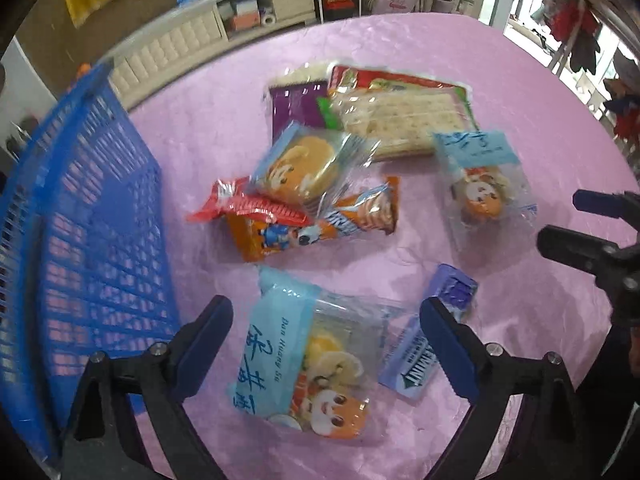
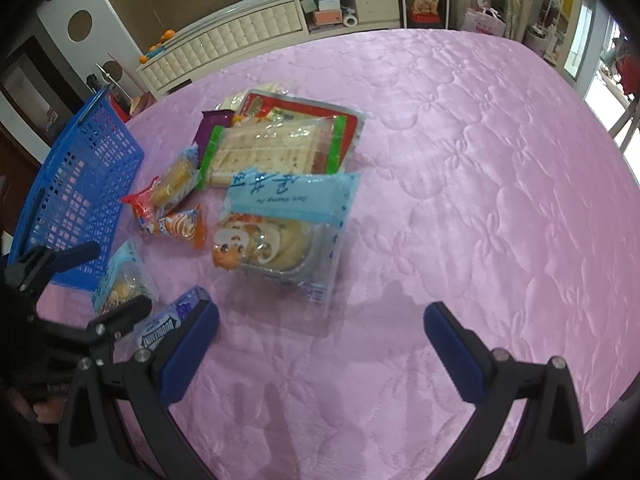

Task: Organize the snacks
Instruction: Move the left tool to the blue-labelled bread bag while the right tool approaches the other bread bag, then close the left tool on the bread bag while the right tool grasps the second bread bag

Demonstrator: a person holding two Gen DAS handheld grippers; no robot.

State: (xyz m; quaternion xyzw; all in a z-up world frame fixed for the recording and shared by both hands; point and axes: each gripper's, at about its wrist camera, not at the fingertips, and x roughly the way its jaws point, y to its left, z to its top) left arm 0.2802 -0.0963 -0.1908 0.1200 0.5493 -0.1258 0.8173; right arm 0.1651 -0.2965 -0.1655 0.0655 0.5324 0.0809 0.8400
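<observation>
Several snack packets lie on the pink quilted cloth (image 2: 480,200). My left gripper (image 1: 326,312) is open, its blue pads on either side of a light blue pastry packet (image 1: 304,352) without pressing on it. A purple-blue gum pack (image 1: 424,336) lies by its right finger. Farther off are an orange wafer packet (image 1: 320,224), a red packet (image 1: 244,208), a bun packet (image 1: 304,164), a cracker pack (image 1: 400,120) and a purple packet (image 1: 296,108). My right gripper (image 2: 322,316) is open above bare cloth, just short of a second light blue pastry packet (image 2: 280,224).
A blue plastic basket (image 1: 80,200) stands on the left of the cloth, also in the right wrist view (image 2: 80,184). Beyond the far edge is a cream low cabinet (image 2: 240,36). The right gripper's black fingers (image 1: 560,240) reach in from the right of the left wrist view.
</observation>
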